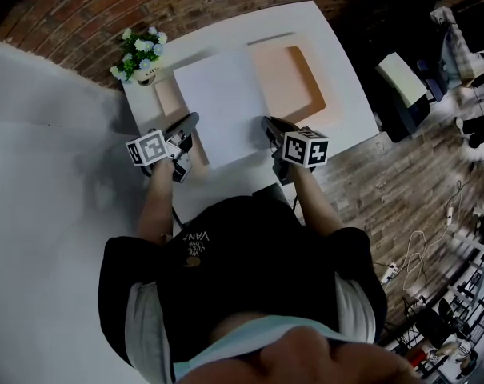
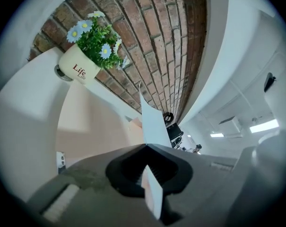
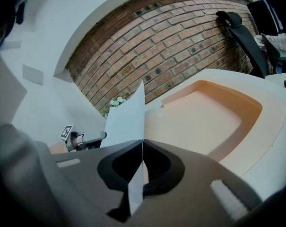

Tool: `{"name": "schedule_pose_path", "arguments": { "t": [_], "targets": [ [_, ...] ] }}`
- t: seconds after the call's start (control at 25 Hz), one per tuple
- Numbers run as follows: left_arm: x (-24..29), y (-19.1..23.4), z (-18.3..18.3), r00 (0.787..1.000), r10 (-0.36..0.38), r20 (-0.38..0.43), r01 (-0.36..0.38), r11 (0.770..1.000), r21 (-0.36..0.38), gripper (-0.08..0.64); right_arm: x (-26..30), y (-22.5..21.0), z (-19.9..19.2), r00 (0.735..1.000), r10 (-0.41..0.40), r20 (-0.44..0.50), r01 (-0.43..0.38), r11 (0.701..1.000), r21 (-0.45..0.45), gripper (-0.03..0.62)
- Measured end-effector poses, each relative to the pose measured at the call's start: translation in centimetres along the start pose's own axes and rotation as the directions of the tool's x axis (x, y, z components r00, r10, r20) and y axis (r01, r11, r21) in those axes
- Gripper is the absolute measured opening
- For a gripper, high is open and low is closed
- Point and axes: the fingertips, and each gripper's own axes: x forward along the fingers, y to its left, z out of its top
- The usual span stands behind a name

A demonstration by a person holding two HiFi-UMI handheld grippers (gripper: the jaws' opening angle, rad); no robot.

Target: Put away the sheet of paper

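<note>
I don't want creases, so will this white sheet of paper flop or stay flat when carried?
Probably light and floppy: the white sheet of paper looks very thin edge-on. Pinched at opposite sides by the left gripper and right gripper, it lies flat now, so it likely holds while both grip.

The person wears a black T-shirt (image 1: 250, 246) with small pale chest lettering and pale short sleeves (image 1: 146, 314). The left gripper (image 1: 191, 119) and right gripper (image 1: 267, 123) are dark grey, each bearing a white cube with black square markers.

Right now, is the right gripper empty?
No: in the right gripper view, the right gripper has its jaws closed on an edge of the sheet of paper.
</note>
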Motion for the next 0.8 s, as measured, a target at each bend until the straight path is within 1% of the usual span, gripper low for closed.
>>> {"name": "schedule_pose_path", "arguments": {
  "t": [0.32,0.56,0.8],
  "targets": [
    [1.1,1.1,-0.4,0.999,0.053,0.002,-0.053,0.998,-0.021,0.001,1.2,-1.5,0.2,0.998,0.001,-0.061,-0.002,1.0,-0.011,0.002],
    [2.0,1.5,-0.9,0.996,0.084,-0.009,-0.085,0.996,-0.03,0.0,1.2,-2.4,0.5,0.996,0.006,-0.084,-0.007,1.0,-0.009,0.002],
    [3.1,2.1,-1.2,0.994,0.107,-0.028,-0.108,0.993,-0.039,0.001,1.4,-3.3,0.6,0.992,-0.013,-0.125,0.012,1.0,-0.004,0.002]
  ]
}}
